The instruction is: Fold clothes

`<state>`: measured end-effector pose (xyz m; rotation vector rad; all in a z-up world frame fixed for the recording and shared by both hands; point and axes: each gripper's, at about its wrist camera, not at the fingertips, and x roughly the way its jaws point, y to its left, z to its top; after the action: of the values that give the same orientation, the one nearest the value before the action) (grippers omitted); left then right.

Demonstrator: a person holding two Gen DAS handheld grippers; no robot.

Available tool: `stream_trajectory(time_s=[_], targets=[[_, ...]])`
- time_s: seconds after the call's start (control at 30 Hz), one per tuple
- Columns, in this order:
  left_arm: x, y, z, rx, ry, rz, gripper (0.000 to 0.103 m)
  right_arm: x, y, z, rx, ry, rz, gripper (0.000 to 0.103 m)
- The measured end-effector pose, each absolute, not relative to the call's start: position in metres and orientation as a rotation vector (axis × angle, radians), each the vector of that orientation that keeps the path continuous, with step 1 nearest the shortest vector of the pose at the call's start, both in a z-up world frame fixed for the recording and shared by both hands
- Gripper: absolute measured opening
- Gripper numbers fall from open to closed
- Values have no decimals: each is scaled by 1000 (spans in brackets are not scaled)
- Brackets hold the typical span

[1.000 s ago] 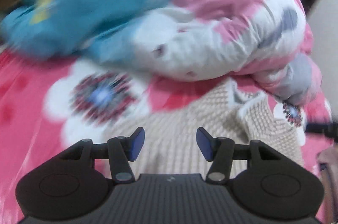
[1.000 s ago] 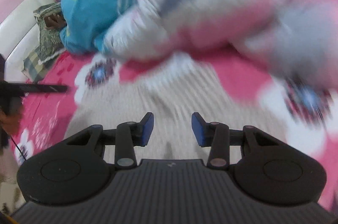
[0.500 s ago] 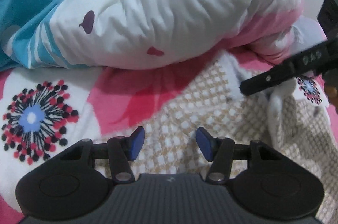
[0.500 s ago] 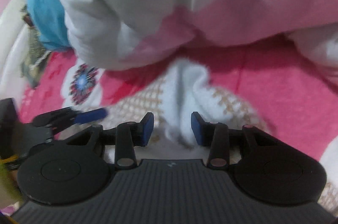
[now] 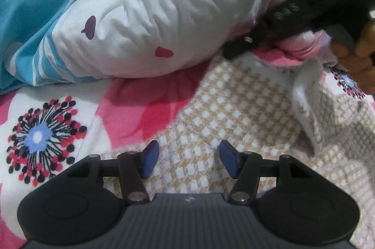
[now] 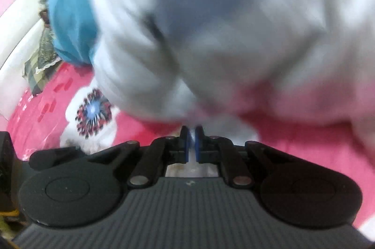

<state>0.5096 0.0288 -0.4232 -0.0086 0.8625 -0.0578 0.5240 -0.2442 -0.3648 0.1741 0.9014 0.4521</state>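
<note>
Left tongs (image 5: 188, 161) wide apart over sweater (image 5: 246, 113) | right tongs (image 6: 191, 146) pinching its white edge beside duvet (image 5: 164, 21)

A bunched quilt (image 5: 152, 21), white with pink, grey and teal-striped patches, lies on a pink floral bedsheet (image 5: 58, 108). Just in front of the quilt, the sheet shows a dotted blue-centred flower print (image 5: 38, 137). Beyond the quilt's teal end, a checked pillow (image 6: 39, 61) rests against a white surface.
</note>
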Motion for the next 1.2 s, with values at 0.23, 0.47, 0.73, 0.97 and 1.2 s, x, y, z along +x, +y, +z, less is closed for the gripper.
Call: stream_trajectory(time_s=[0.23, 0.47, 0.73, 0.97, 1.2], targets=[[511, 16, -426, 18, 860, -21, 65, 523, -275, -398, 309, 843, 397, 12], [514, 16, -419, 0, 871, 13, 66, 444, -345, -340, 431, 670, 298, 17], [514, 23, -386, -87, 816, 17, 63, 394, -331, -356, 290, 754, 366, 14], [538, -30, -387, -12, 830, -229, 64, 433, -344, -323, 328, 760, 386, 16], [554, -50, -404, 23, 872, -250, 55, 531, -294, -351, 88, 1106, 450, 34]])
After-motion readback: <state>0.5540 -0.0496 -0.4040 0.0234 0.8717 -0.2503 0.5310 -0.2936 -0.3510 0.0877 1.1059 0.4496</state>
